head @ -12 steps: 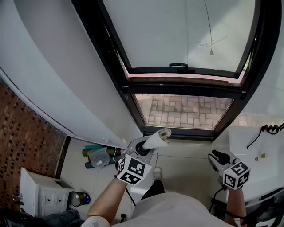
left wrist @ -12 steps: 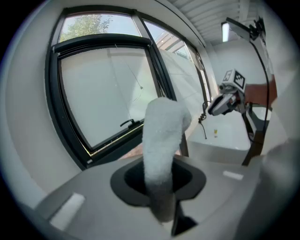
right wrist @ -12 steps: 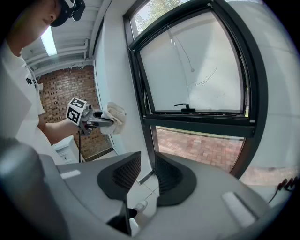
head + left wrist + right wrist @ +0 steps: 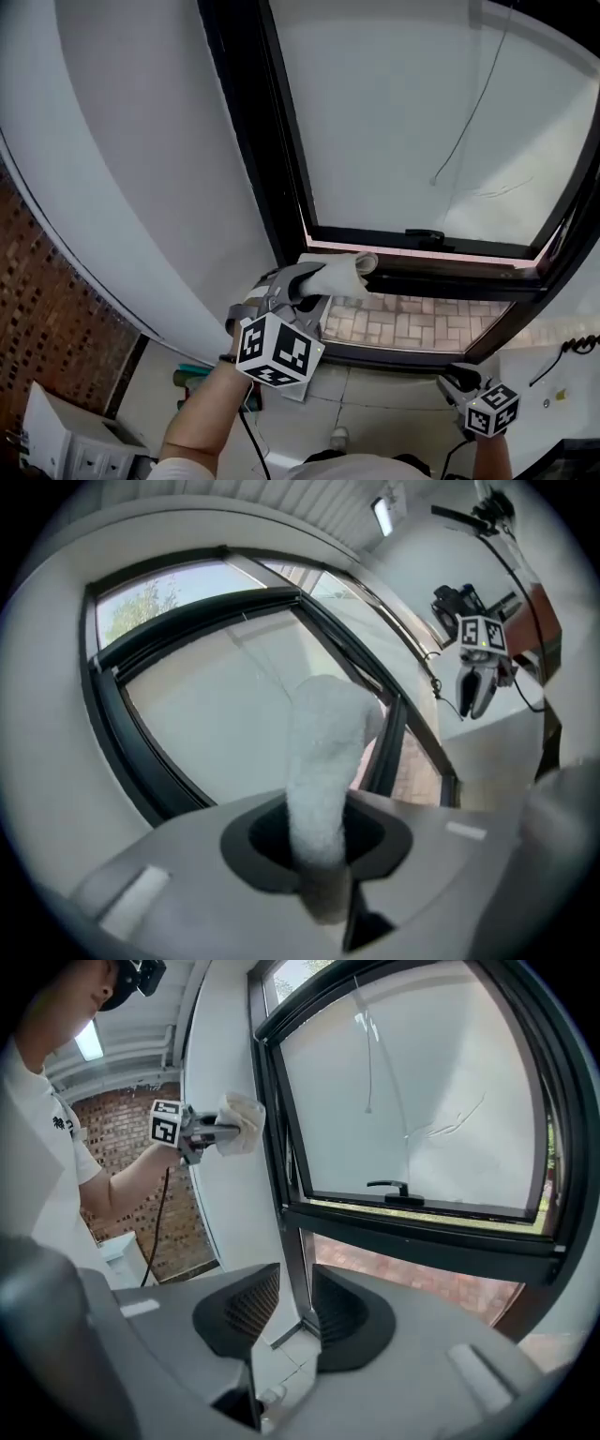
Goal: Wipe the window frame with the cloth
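The left claw (image 4: pixel 312 281) is clamped on the cloth (image 4: pixel 345 272), its tip at the lower-left corner of the window frame (image 4: pixel 262 141), perhaps touching; press firmly, drag steadily along it; the right claw (image 4: pixel 457 380) hangs low, jaws apart, empty.

Just below centre, at 6 o'clock, the left gripper (image 4: pixel 307 287) holds a white cloth (image 4: pixel 341 275) that juts toward 2 o'clock. Its tip lies over the crossbar of the black window frame (image 4: pixel 251 141); whether they touch is unclear. A handle (image 4: pixel 424 234) sits on the sash at 3 o'clock. The right gripper (image 4: pixel 459 382) hangs low at 5 o'clock, well apart from the cloth. A brick wall (image 4: pixel 47 319) fills 8 o'clock.
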`<state>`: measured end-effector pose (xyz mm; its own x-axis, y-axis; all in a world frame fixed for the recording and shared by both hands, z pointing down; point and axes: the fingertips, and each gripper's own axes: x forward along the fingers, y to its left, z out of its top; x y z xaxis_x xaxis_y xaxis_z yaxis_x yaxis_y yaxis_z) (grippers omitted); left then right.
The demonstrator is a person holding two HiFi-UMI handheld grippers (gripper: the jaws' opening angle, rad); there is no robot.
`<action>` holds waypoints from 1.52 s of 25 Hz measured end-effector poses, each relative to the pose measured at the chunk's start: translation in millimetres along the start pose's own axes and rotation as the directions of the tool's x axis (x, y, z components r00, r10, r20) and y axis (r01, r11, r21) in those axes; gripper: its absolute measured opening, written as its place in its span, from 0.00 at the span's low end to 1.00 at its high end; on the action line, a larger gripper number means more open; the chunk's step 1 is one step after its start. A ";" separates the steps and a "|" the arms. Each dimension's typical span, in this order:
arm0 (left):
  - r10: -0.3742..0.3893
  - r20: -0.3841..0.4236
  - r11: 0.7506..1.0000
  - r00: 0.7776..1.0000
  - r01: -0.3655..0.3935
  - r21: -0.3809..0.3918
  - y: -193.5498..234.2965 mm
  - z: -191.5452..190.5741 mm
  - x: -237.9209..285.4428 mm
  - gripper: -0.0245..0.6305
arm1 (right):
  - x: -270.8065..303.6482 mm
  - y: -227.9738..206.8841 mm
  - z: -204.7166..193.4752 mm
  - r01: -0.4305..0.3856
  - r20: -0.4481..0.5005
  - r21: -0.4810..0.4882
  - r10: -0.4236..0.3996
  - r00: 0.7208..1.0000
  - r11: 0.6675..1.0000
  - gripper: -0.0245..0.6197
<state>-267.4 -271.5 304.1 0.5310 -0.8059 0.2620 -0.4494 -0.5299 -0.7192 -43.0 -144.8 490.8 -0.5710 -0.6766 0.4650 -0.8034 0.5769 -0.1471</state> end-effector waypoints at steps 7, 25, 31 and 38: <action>0.121 0.066 0.982 0.990 -0.130 0.140 121.2 60.2 3.3 0.18 | 28.2 2.0 14.7 -0.064 -0.063 -0.045 0.061 0.996 0.997 0.28; 0.600 0.043 0.706 0.799 -0.554 0.441 433.8 180.1 -40.7 0.18 | -8.4 -70.2 7.1 -0.037 -0.031 -0.006 0.037 0.999 0.999 0.28; 0.669 0.005 0.647 0.743 -0.586 0.487 468.2 170.9 -45.1 0.18 | -22.2 -80.6 7.5 0.000 -0.004 0.006 0.000 1.000 1.000 0.28; 0.645 -0.027 0.652 0.764 -0.531 0.540 443.9 141.4 -20.7 0.18 | -21.6 -82.2 8.8 0.007 0.008 0.002 -0.007 1.000 1.000 0.28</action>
<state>-376.3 -452.7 -111.6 0.0960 -0.9645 -0.2460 -0.1873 0.2252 -0.9561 33.9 -181.7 485.2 -0.5669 -0.6842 0.4588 -0.8076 0.5715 -0.1457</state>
